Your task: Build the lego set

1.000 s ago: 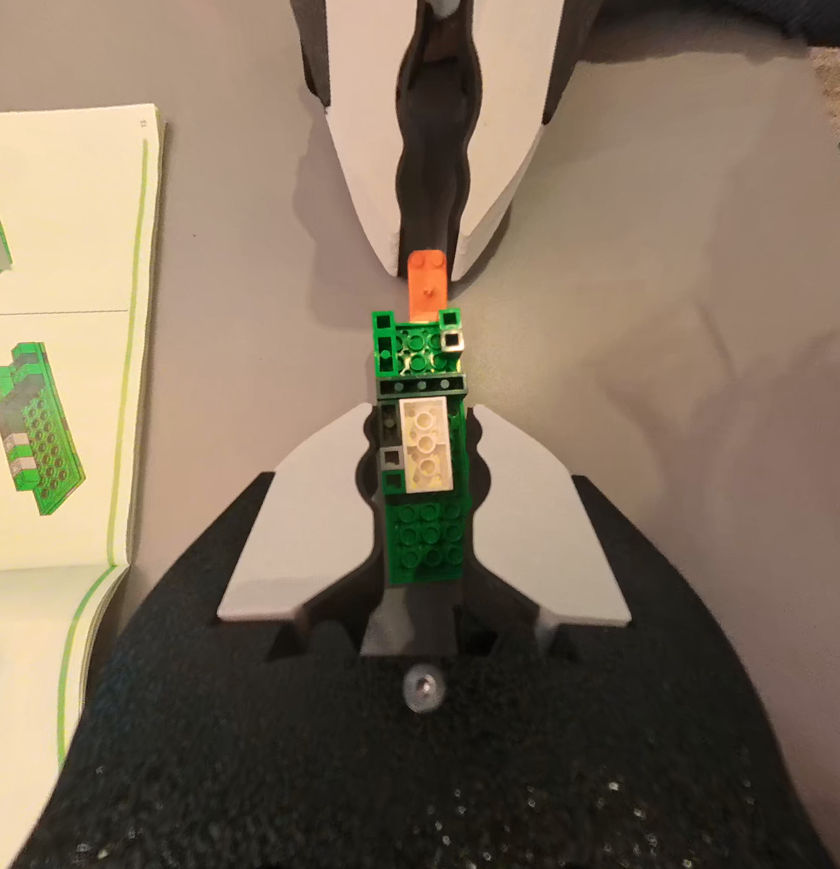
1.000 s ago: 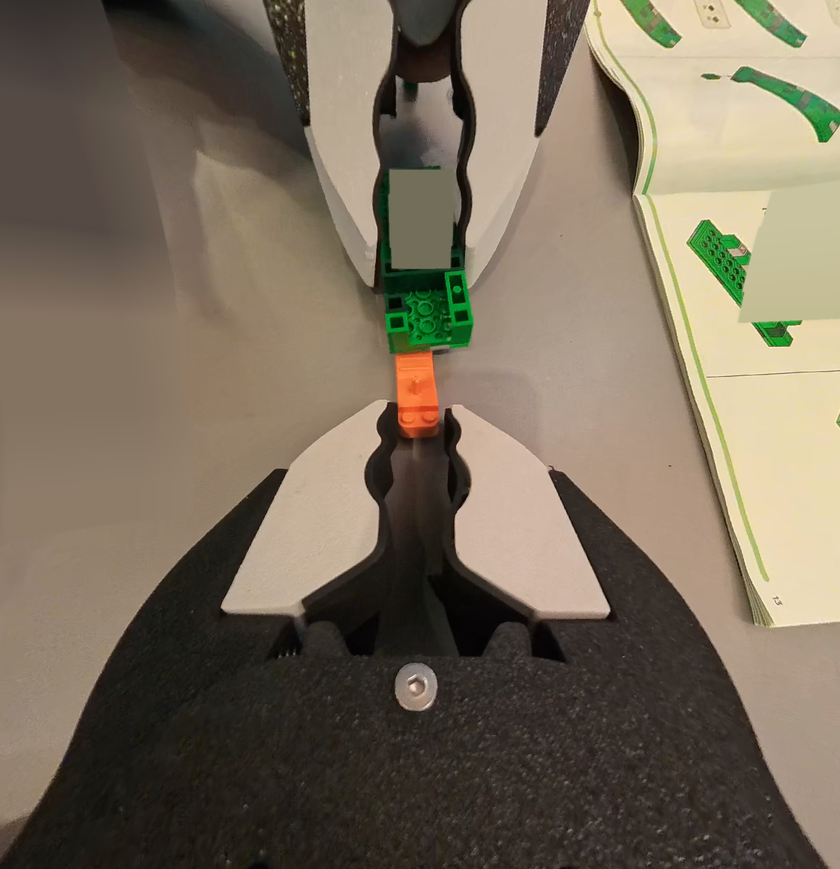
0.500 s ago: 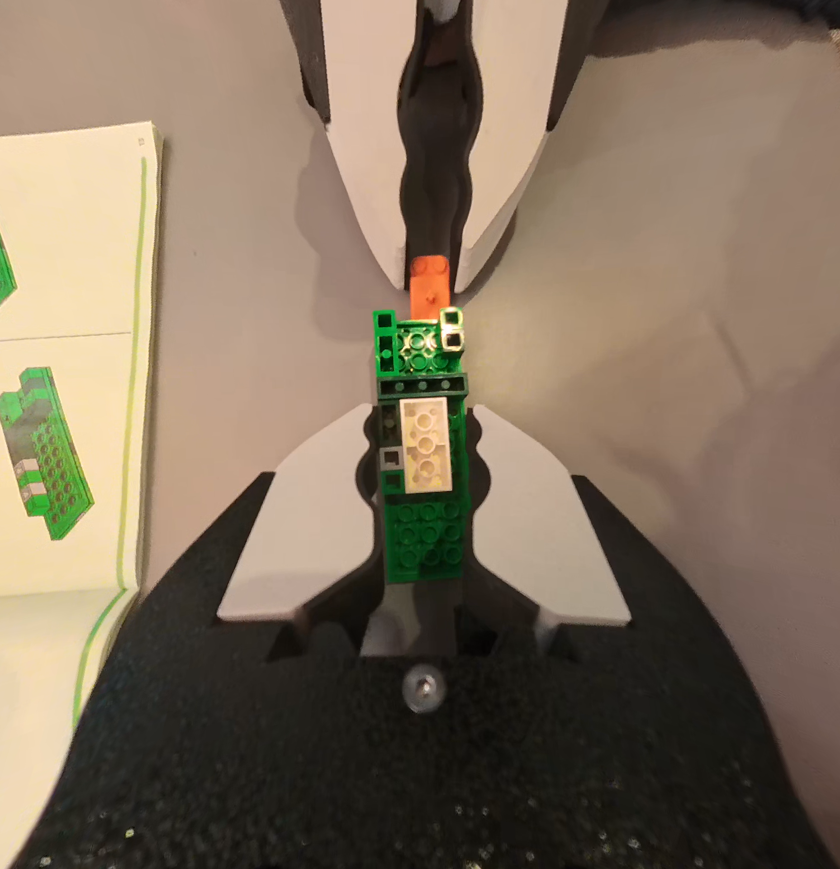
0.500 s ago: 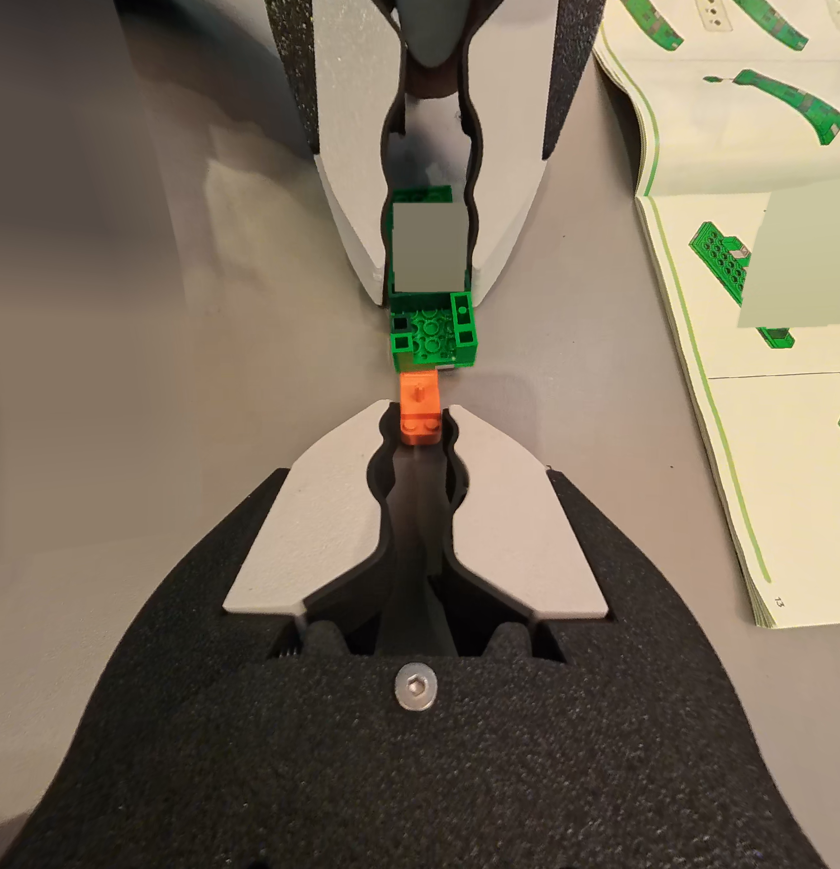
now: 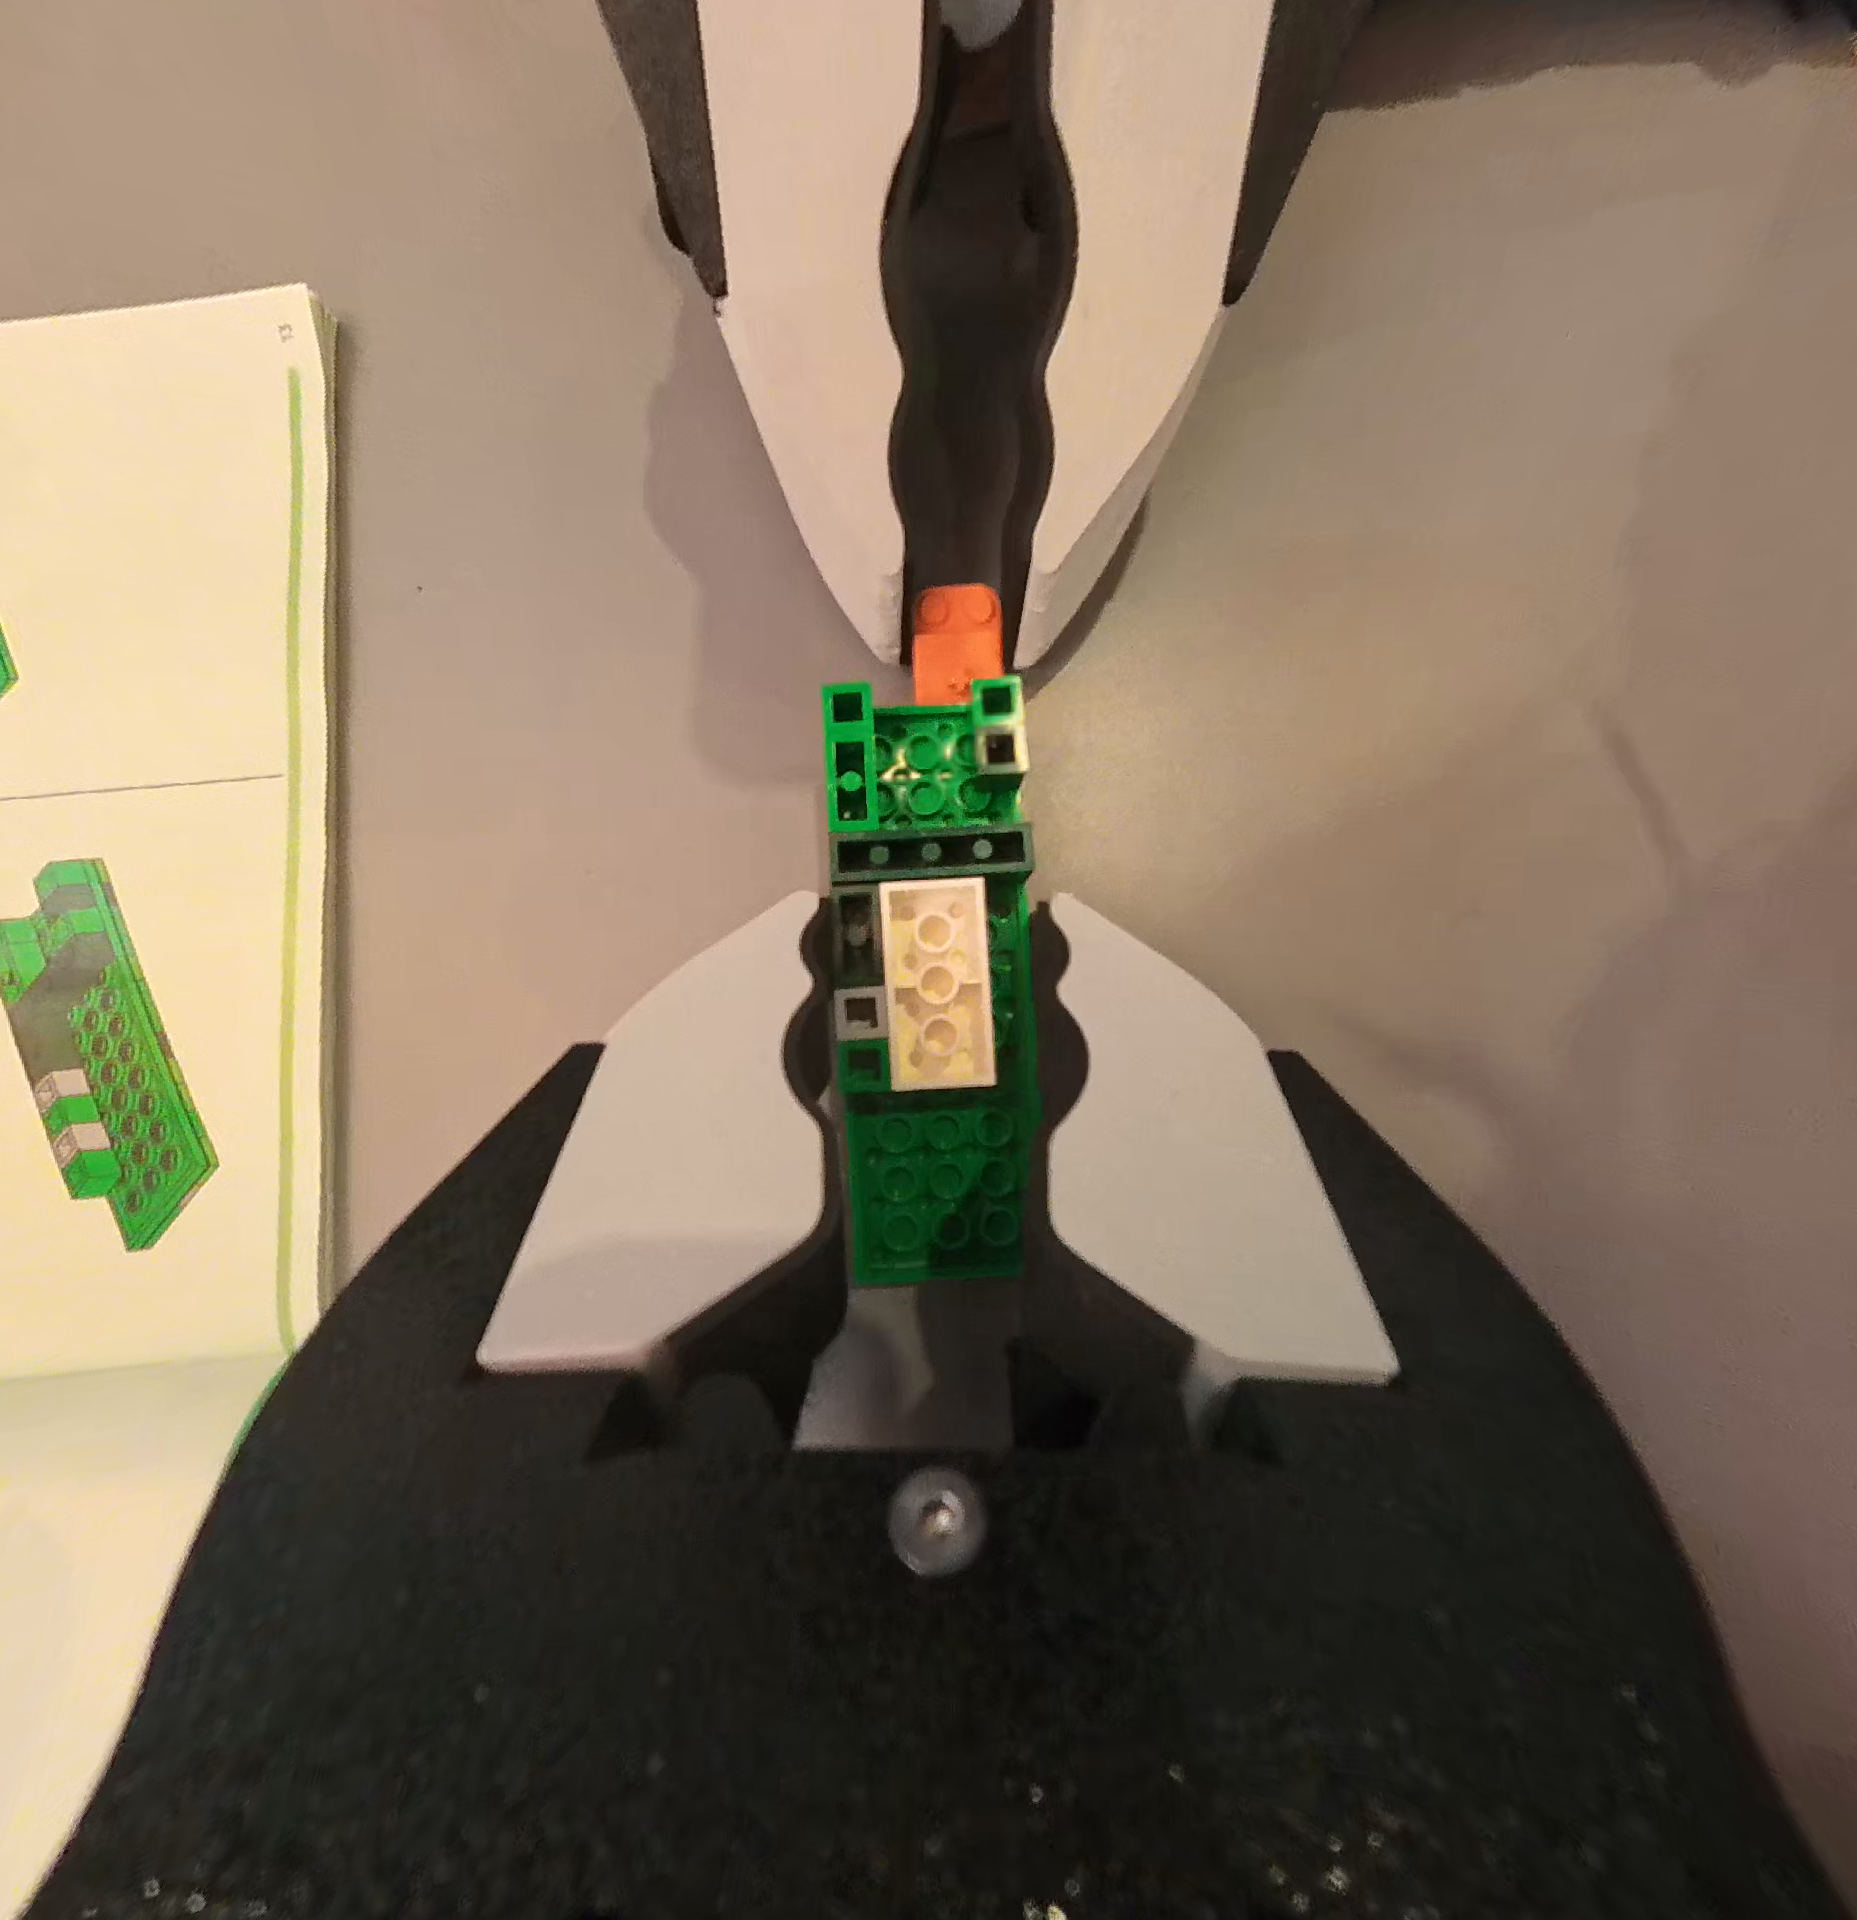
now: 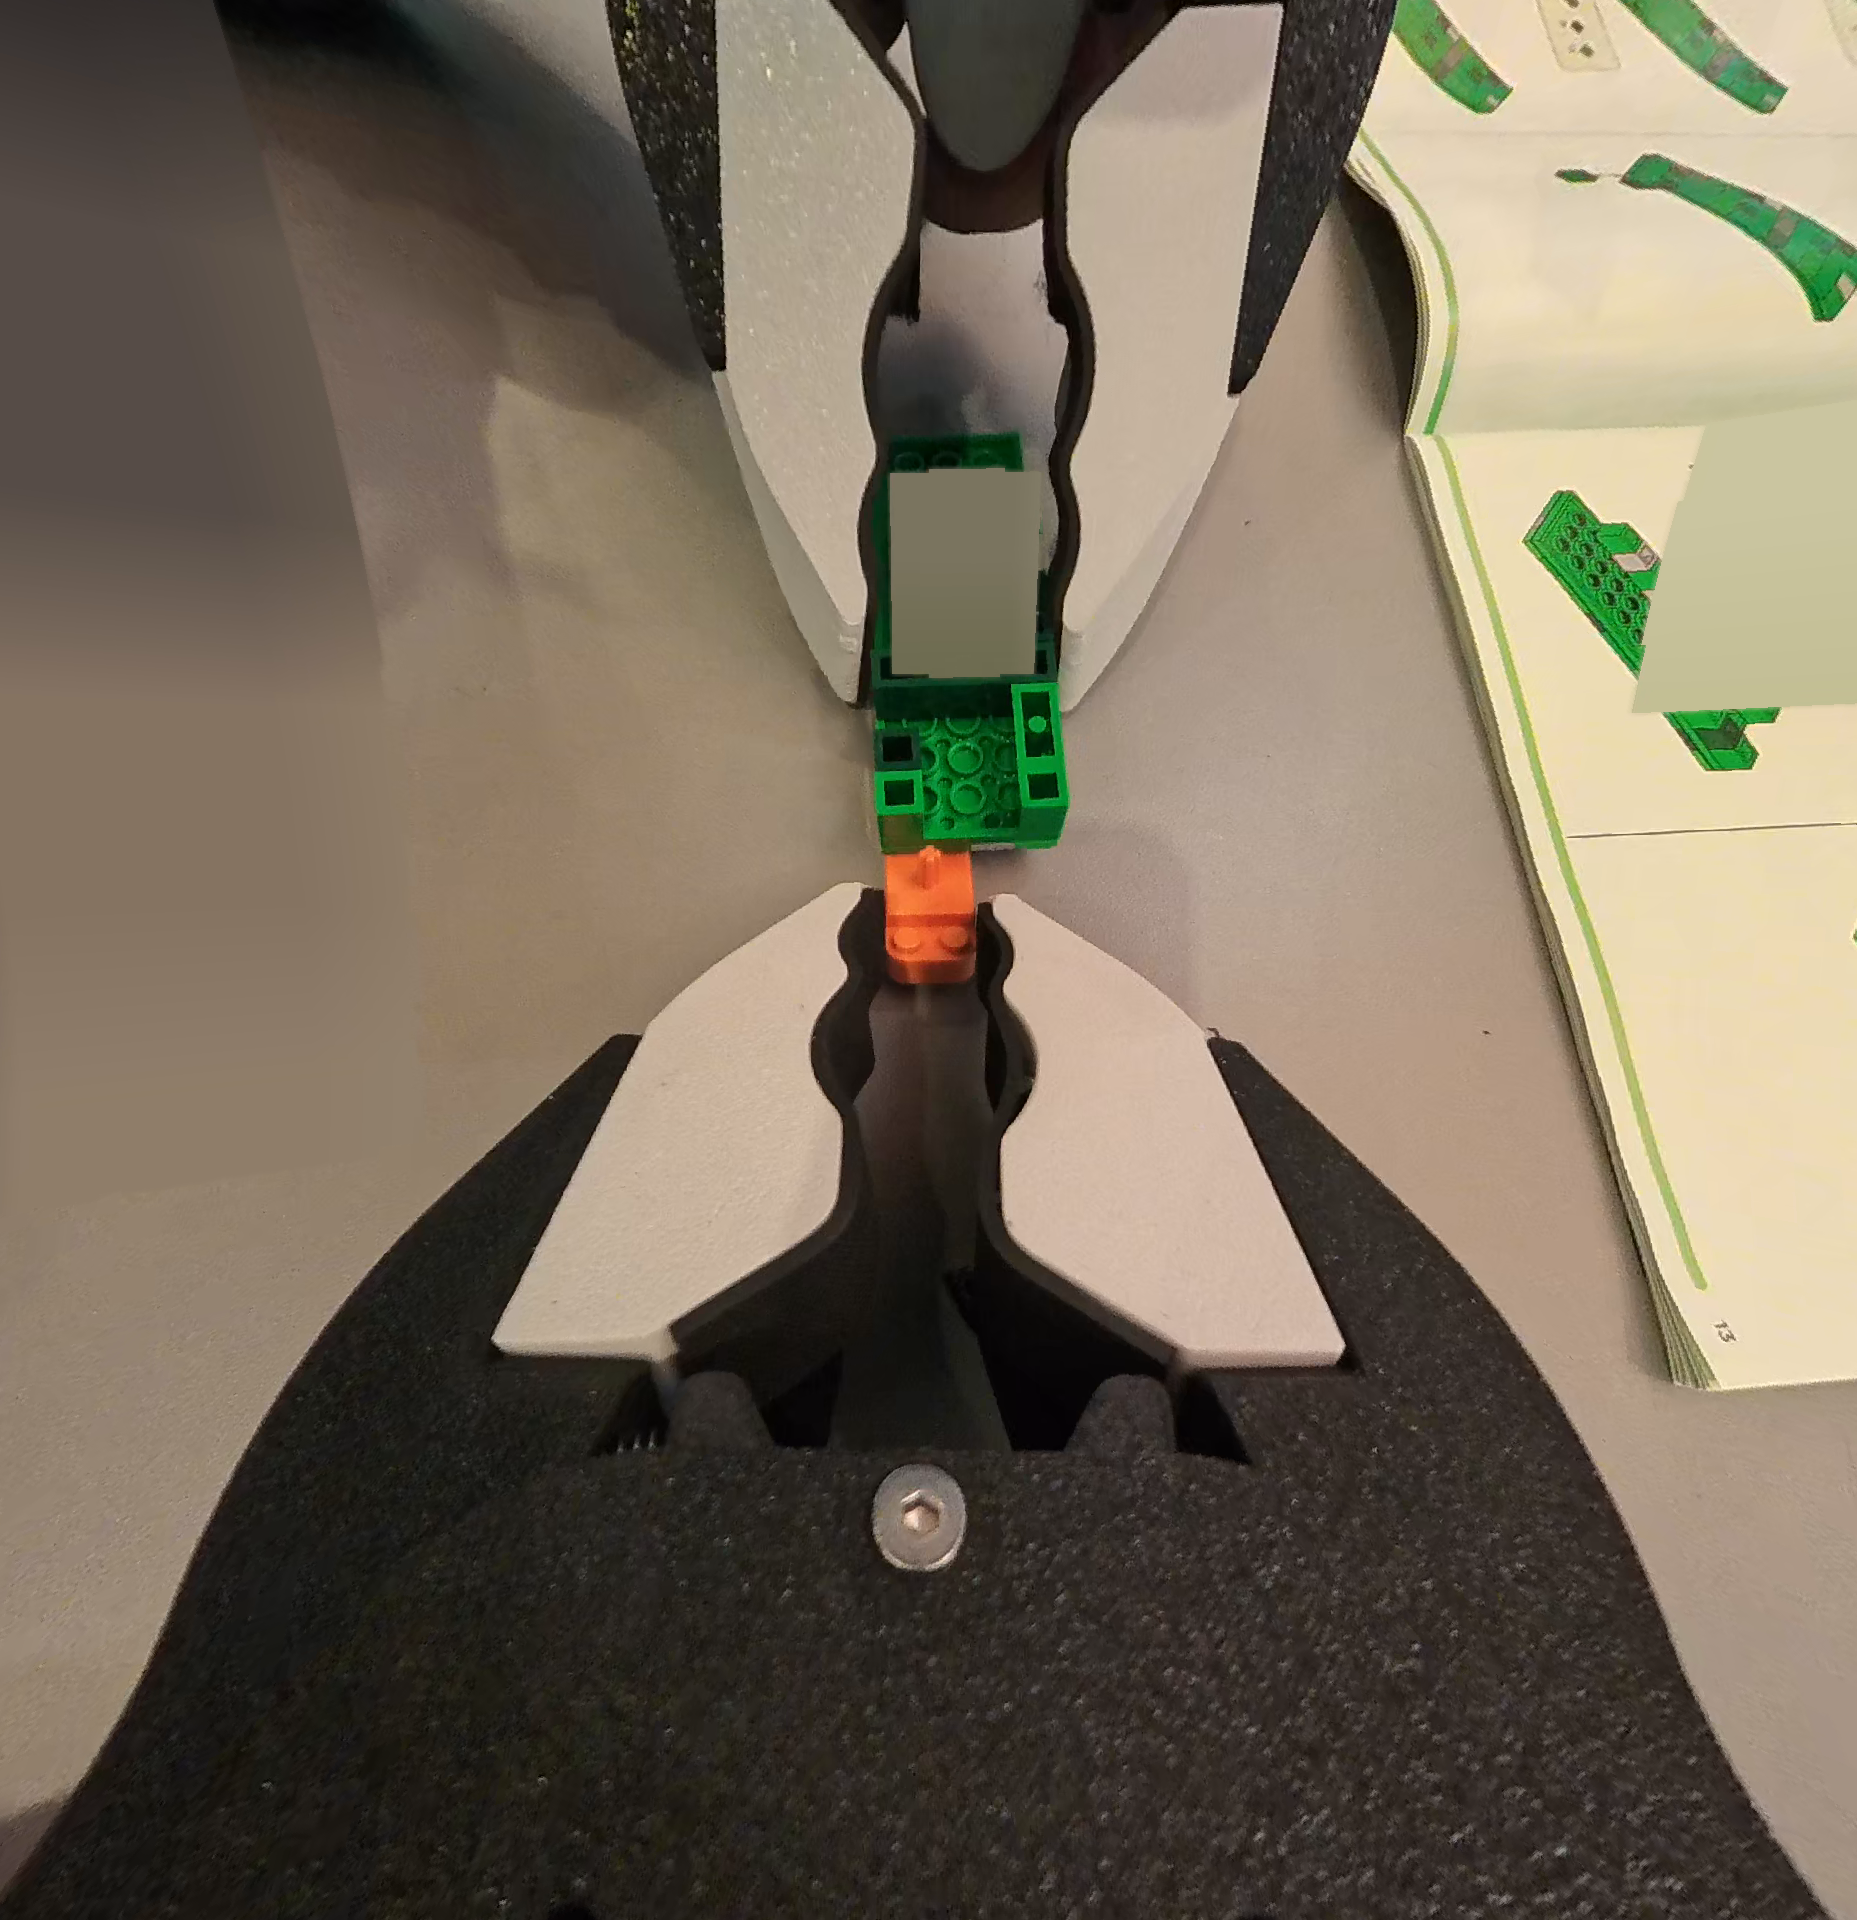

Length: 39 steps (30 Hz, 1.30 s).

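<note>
My left gripper point(image 5: 929, 904) is shut on a long green lego assembly point(image 5: 929, 1174) with a white brick point(image 5: 936, 982) on top; its far end sticks out past the fingertips. My right gripper point(image 6: 929, 899) is shut on a small orange brick point(image 6: 929, 925) with a peg on top. The two grippers face each other tip to tip. The orange brick point(image 5: 957, 649) is at the end of the green assembly point(image 6: 971, 774), touching or nearly touching its lower edge. In the left wrist view the right gripper point(image 5: 960, 623) shows at the top; in the right wrist view the left gripper point(image 6: 965, 675) does.
An open instruction booklet point(image 5: 124, 831) lies on the grey table point(image 5: 1475, 831) to the left in the left wrist view, and to the right in the right wrist view point(image 6: 1682, 935). About 4 cm separates my left fingertips from my right.
The two grippers have come closer together. The orange brick has closed the gap to the end of the green assembly. Both grips are unchanged.
</note>
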{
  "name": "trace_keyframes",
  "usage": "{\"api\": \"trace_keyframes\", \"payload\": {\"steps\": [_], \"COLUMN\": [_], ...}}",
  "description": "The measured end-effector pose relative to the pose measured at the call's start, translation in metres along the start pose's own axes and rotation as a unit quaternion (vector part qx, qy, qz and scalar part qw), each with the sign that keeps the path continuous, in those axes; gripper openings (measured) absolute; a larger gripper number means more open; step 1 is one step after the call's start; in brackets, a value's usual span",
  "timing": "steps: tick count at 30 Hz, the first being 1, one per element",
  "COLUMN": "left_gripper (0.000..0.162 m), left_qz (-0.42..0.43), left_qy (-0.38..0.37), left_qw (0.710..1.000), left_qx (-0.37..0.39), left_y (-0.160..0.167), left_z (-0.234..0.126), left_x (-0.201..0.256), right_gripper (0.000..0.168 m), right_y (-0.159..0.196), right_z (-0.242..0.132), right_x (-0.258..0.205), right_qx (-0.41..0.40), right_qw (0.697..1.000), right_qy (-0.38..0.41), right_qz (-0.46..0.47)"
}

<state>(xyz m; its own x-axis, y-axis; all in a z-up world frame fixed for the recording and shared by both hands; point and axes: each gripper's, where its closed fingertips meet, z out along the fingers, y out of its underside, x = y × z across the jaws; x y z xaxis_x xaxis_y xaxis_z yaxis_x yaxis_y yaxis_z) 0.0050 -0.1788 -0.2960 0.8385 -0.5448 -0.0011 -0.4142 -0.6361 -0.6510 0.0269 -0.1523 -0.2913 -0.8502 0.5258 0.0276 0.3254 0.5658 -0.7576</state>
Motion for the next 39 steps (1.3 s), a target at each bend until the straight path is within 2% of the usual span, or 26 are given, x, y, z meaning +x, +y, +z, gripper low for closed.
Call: {"api": "trace_keyframes", "payload": {"steps": [11, 14, 18, 26, 29, 33, 39], "left_gripper": [0.044, 0.045, 0.045, 0.043, 0.047, 0.052, 0.042], "left_qz": [0.000, -0.003, -0.010, -0.055, -0.055, -0.044, -0.041], "left_qy": [0.001, -0.003, -0.030, -0.070, -0.069, -0.050, -0.034], "left_qw": [1.000, 1.000, 0.999, 0.992, 0.992, 0.997, 0.999], "left_qx": [0.019, 0.027, 0.036, 0.091, 0.089, 0.041, 0.004], "left_y": [-0.005, -0.007, -0.004, 0.006, 0.007, 0.015, 0.020], "left_z": [-0.003, -0.009, -0.026, -0.062, -0.056, -0.033, -0.018], "left_x": [0.002, 0.001, -0.005, -0.005, -0.003, -0.001, -0.002], "right_gripper": [0.018, 0.024, 0.035, 0.038, 0.038, 0.033, 0.027], "right_y": [-0.001, -0.001, -0.003, -0.003, -0.003, -0.001, -0.001], "right_z": [0.000, -0.001, -0.003, -0.005, -0.006, -0.004, -0.004], "right_x": [0.000, 0.000, 0.000, -0.001, 0.000, 0.001, 0.002], "right_qx": [0.004, 0.006, 0.014, 0.022, 0.021, 0.012, 0.009], "right_qw": [1.000, 1.000, 0.999, 0.999, 0.999, 0.999, 0.999], "right_qy": [0.008, 0.014, 0.026, 0.038, 0.041, 0.042, 0.041], "right_qz": [-0.008, -0.015, -0.028, -0.030, -0.027, -0.017, -0.009]}}
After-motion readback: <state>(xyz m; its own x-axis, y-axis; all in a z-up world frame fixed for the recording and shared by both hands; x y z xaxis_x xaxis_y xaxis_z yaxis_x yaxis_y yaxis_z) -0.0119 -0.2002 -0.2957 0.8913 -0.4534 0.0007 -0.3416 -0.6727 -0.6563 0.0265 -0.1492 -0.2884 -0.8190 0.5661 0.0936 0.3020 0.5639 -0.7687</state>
